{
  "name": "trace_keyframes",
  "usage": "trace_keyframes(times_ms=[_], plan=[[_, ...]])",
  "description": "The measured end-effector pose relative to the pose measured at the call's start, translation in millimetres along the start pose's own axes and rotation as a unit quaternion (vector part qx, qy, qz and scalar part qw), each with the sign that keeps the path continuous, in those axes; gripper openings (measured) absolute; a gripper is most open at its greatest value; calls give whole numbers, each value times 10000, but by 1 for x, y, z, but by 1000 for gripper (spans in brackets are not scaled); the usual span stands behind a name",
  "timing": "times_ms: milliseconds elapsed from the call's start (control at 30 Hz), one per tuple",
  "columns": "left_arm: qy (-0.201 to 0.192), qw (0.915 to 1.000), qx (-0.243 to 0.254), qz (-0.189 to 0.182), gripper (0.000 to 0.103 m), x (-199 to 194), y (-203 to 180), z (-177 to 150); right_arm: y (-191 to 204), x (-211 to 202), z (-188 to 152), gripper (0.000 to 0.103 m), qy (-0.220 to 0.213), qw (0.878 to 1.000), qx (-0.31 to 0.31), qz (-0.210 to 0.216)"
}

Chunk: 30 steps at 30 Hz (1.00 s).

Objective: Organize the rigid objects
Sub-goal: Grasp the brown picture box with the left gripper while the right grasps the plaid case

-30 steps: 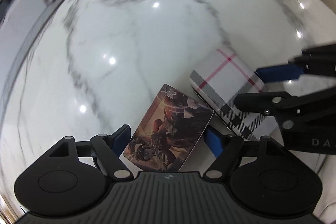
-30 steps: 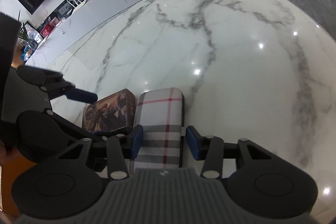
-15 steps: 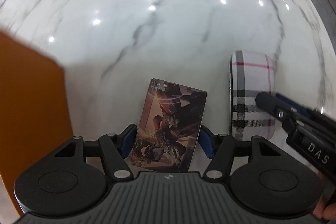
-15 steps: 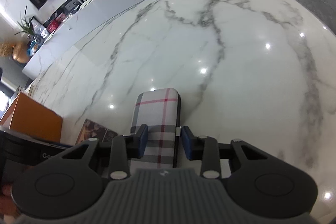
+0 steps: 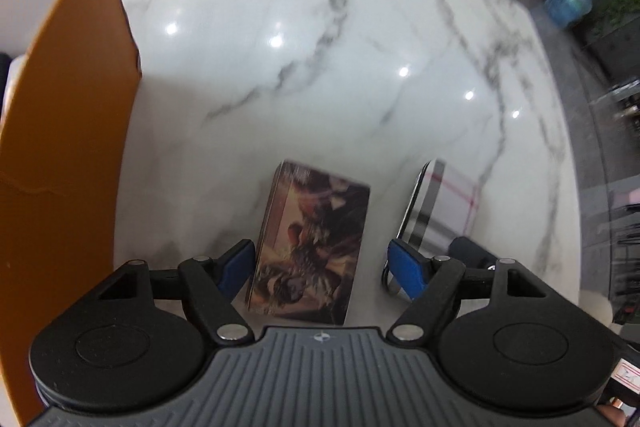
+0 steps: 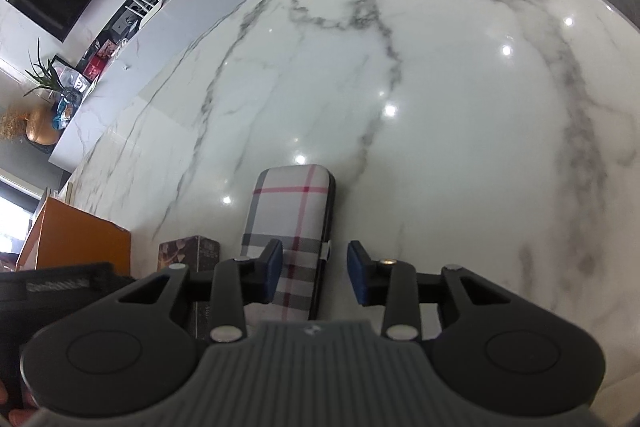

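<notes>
Marble tabletop (image 5: pixel 320 27): both grippers, left (image 5: pixel 322 265) and right (image 6: pixel 314 269), have spread wide, releasing card box (image 5: pixel 312 239) and plaid case (image 6: pixel 292 223) beside orange box (image 5: pixel 68 147); the move looks finished.

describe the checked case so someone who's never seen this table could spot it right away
On the white marble table, look right of the orange box. Two small items lie side by side there; the checked case is the right-hand one, between the right gripper's open fingers. Its pale grey-and-red check and rounded end set it apart from the dark picture-covered box.
</notes>
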<state>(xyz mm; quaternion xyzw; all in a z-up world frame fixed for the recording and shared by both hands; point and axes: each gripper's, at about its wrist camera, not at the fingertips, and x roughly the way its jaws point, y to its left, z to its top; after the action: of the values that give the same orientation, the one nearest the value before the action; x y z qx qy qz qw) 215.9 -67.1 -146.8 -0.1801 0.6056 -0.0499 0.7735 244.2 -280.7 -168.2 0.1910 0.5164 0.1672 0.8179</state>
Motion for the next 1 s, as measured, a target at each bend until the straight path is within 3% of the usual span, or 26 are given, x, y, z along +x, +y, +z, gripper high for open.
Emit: trace_keyframes(times_ms=[33,133,233,333,367,400,567,667,767,900,1000], plan=[[-19,10000,35,33,88,0,0,-1,1,1,0,38,-4,10000,-11,2],[-5,9995,160,256,75,8,-1,0,2,2,0,37,-12,10000,-36,26],[95,9998,89,134,77,14,0,-2,1,2,1,37,-8,10000,-22,51],[-33,9989,398,233,80,11,-4,-10,2,3,2,37,-23,9999,-73,68],[-92,9982,526,288,78,12,-8,-11,3,4,2,37,-40,9999,-114,77],[-159,9974,621,325,69,12,-11,-13,5,5,2,37,-57,9998,-184,81],[-325,9946,771,606,67,14,-23,-20,20,10,-2,39,-98,9974,-715,39],[-310,9972,580,364,67,12,-19,-20,24,13,-4,37,42,9962,-852,201],[-351,9974,497,382,67,12,-17,-21,17,12,-3,29,81,9974,-634,327],[-336,9984,290,346,67,9,-10,-20,5,8,0,15,88,9962,-167,846],[-367,9981,309,388,67,9,-10,-21,4,7,0,15,85,9923,-12,1237]])
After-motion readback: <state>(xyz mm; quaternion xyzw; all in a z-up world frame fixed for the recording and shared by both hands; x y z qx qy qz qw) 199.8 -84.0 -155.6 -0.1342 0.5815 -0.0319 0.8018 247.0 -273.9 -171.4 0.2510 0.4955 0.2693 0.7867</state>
